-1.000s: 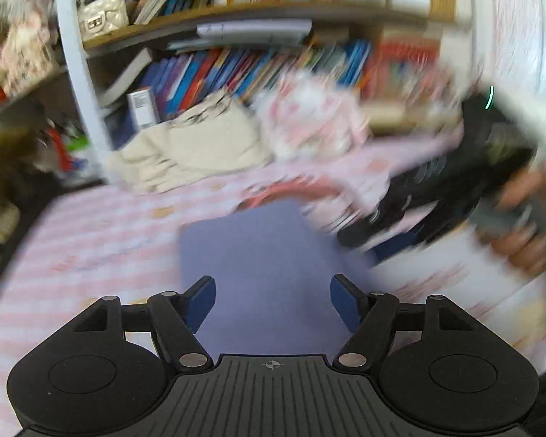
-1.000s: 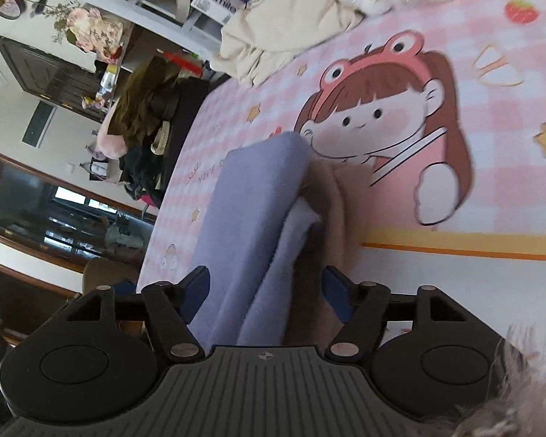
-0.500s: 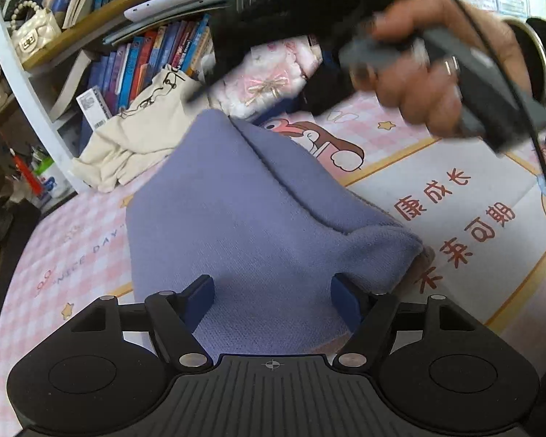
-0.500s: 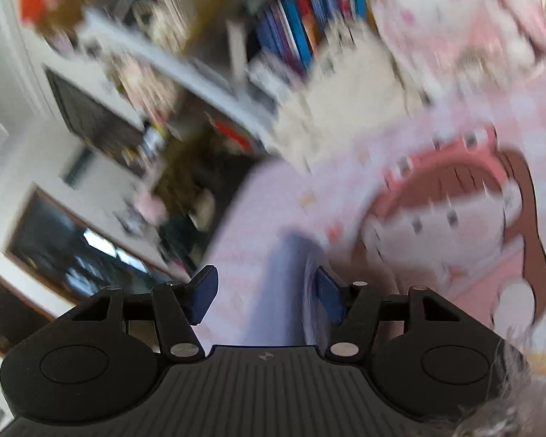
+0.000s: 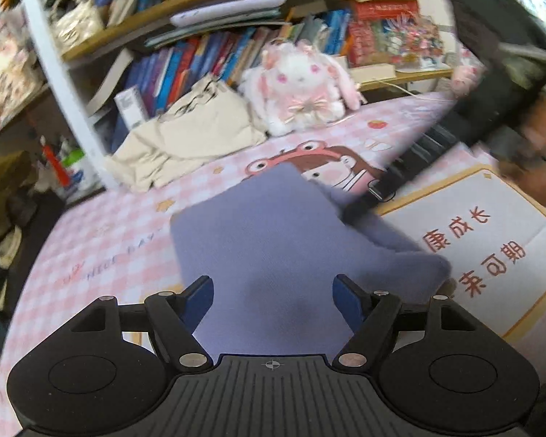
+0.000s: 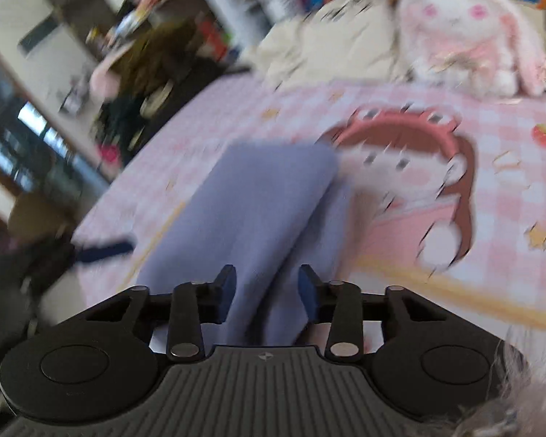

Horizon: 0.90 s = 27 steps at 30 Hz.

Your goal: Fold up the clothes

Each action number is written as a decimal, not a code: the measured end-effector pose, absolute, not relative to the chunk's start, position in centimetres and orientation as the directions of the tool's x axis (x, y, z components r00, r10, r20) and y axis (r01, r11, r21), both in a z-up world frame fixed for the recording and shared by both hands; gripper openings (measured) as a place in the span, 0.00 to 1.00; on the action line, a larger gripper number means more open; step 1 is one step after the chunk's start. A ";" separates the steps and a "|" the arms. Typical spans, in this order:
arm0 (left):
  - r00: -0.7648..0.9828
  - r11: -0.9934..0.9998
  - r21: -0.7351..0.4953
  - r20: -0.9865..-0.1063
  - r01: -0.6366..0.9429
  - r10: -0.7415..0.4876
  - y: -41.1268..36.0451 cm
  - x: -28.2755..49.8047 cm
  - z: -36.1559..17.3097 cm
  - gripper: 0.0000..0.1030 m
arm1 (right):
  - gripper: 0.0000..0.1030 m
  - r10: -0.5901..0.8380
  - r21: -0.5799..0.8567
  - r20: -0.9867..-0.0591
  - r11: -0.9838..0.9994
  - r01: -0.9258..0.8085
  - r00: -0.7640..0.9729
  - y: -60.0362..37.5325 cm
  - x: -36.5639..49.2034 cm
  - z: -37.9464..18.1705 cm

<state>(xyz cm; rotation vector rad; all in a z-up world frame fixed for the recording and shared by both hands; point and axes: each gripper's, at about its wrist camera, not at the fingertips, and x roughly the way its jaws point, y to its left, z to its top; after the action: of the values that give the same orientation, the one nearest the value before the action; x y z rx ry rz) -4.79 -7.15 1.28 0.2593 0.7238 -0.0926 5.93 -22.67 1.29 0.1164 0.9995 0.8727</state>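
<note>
Your right tool [image 6: 267, 284] has just been closing, pinching the folded lavender knit garment [image 6: 258, 211]; left tool [image 5: 273, 298] spread above it.

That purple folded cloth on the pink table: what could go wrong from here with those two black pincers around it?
The right gripper has just been closing, with a thick fold of the purple cloth between its jaws; it may pinch several layers and drag the fold apart. The left gripper is open above the cloth, pinning nothing, so the pile could slide on the pink table cover.
</note>
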 end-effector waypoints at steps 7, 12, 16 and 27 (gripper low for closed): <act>0.704 0.988 0.082 -0.709 0.127 -0.031 -6.1 -4.0 -0.1 0.62 | 0.08 0.723 0.355 -0.619 0.607 -0.711 0.308 -22.0 1.3 3.7; 0.713 0.989 0.070 -0.700 0.133 -0.046 -6.0 -4.3 -0.4 0.62 | 0.07 0.641 0.418 -0.702 0.724 -0.549 0.310 -23.5 2.3 -0.2; 0.722 0.981 0.135 -0.692 0.139 -0.007 -6.9 -4.3 -0.5 0.64 | 0.08 0.645 0.470 -0.715 0.728 -0.500 0.269 -24.1 3.3 -2.0; 0.748 0.993 0.065 -0.663 0.093 -0.027 -6.2 -4.3 0.7 0.62 | 0.19 0.643 0.478 -0.711 0.739 -0.475 0.284 -22.7 5.6 -0.8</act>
<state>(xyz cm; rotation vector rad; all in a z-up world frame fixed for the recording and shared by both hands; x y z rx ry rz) -4.35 -6.19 0.66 0.0962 0.7224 -0.0660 5.62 -22.68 -0.82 0.1865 1.0408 0.7534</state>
